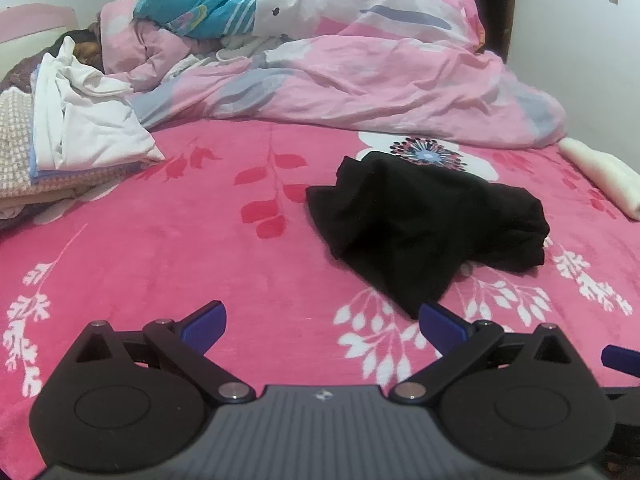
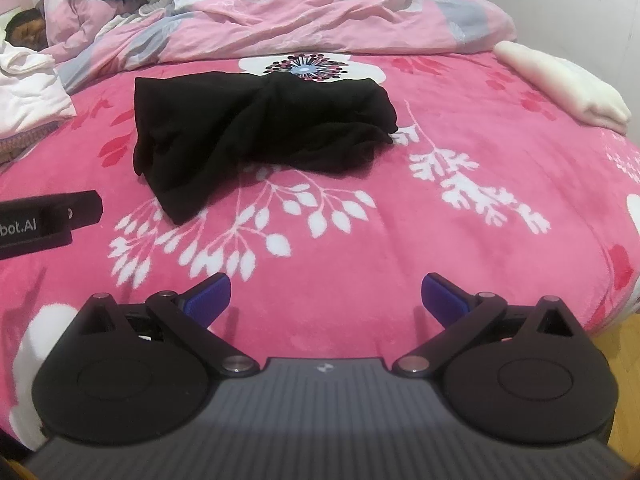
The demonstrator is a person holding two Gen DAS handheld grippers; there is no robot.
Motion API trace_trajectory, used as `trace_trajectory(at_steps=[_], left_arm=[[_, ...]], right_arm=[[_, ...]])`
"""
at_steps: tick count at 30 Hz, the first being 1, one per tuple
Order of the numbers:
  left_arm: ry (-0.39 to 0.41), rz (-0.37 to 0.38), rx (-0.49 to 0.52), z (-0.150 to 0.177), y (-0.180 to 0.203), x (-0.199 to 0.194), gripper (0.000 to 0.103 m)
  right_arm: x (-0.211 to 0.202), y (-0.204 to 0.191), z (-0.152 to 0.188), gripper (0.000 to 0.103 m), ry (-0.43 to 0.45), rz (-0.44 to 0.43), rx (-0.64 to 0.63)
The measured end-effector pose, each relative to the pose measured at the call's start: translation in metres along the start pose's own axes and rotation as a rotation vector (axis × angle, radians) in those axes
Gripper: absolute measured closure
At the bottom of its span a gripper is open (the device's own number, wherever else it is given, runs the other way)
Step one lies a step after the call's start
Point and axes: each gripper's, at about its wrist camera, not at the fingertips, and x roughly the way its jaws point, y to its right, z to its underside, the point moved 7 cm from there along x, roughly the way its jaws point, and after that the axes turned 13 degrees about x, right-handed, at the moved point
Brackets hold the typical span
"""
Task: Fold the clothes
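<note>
I am holding both claws above the pink floral blanket [image 1: 160, 248], and neither one is touching any cloth. My left gripper [image 1: 322, 326] is standing wide, its blue pads [image 1: 204, 326] spread far apart with only blanket showing between them. My right gripper [image 2: 326, 298] is standing just as wide, and nothing is lying between its pads [image 2: 444, 298] either.

The black garment [image 1: 424, 224] is lying crumpled on the blanket — ahead of the left claw and off to its right, with one loose corner reaching down close to that claw's right fingertip, though I cannot tell whether the two are meeting. From the right claw it is sitting ahead and a little to the left, well apart from the fingers.

Further ahead of both claws a rumpled pink quilt [image 2: 320, 12] is piling up across the bed. Far to the left of the left claw a stack of white and checked laundry [image 1: 80, 132] is resting. Ahead and to the right of the right claw, a rolled cream towel [image 2: 560, 84] is lying near the bed's edge. Part of the left tool is showing at the left edge of the right wrist view.
</note>
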Motion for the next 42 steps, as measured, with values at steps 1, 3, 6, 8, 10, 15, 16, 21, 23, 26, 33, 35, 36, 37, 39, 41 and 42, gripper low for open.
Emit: trace_trajectory(at_steps=[1,3,6,8,10,15,16,21,23,26,33,35,36,37,39,41,42], left_arm=[[0.005,0.007,-0.005,0.000,-0.003,0.000,0.000],[0.014,0.022,-0.016,0.000,-0.009,0.001,0.000],[0.016,0.030,-0.023,0.000,-0.015,0.004,0.000],[-0.003,0.012,-0.015,0.002,-0.014,0.010,0.000],[-0.009,0.017,-0.027,0.005,-0.016,0.013,0.000],[-0.013,0.013,-0.059,0.008,-0.023,0.013,0.000],[-0.018,0.013,-0.064,0.008,-0.024,0.014,0.000],[-0.048,0.003,-0.090,0.012,-0.030,0.017,0.000],[-0.044,-0.005,-0.086,0.013,-0.030,0.017,0.000],[-0.040,-0.008,-0.084,0.014,-0.031,0.017,0.000],[-0.020,-0.050,-0.092,0.013,-0.033,0.013,0.000],[-0.017,-0.051,-0.092,0.012,-0.033,0.013,0.000],[-0.018,-0.055,-0.090,0.012,-0.033,0.013,0.000],[-0.019,-0.060,-0.088,0.012,-0.033,0.013,0.000],[-0.018,-0.066,-0.083,0.012,-0.033,0.013,0.000],[-0.017,-0.067,-0.077,0.013,-0.033,0.012,0.000],[-0.017,-0.068,-0.074,0.013,-0.033,0.012,0.000]], right_arm=[[0.000,0.000,0.000,0.001,0.001,0.002,-0.002],[0.000,0.000,-0.002,0.001,0.002,0.000,-0.001],[-0.002,-0.003,-0.005,0.001,0.014,0.001,-0.007],[-0.004,-0.004,-0.006,0.001,0.022,-0.002,-0.005],[-0.003,-0.004,-0.007,0.001,0.019,0.002,-0.006],[-0.001,-0.005,-0.009,0.001,0.017,0.009,-0.004],[-0.001,-0.006,-0.009,0.001,0.017,0.009,-0.004],[-0.001,-0.009,-0.010,0.001,0.019,0.006,-0.010],[-0.001,-0.011,-0.009,0.001,0.018,0.005,-0.012],[-0.002,-0.011,-0.009,0.001,0.017,0.005,-0.012],[-0.002,-0.013,-0.009,0.001,0.021,0.002,-0.012],[-0.003,-0.014,-0.009,0.001,0.022,0.001,-0.013],[-0.003,-0.014,-0.009,0.001,0.022,0.000,-0.013],[-0.003,-0.014,-0.009,0.001,0.022,0.000,-0.013],[-0.003,-0.014,-0.009,0.001,0.022,-0.001,-0.014],[-0.002,-0.015,-0.009,0.001,0.021,-0.002,-0.016],[-0.002,-0.015,-0.008,0.001,0.019,-0.002,-0.017]])
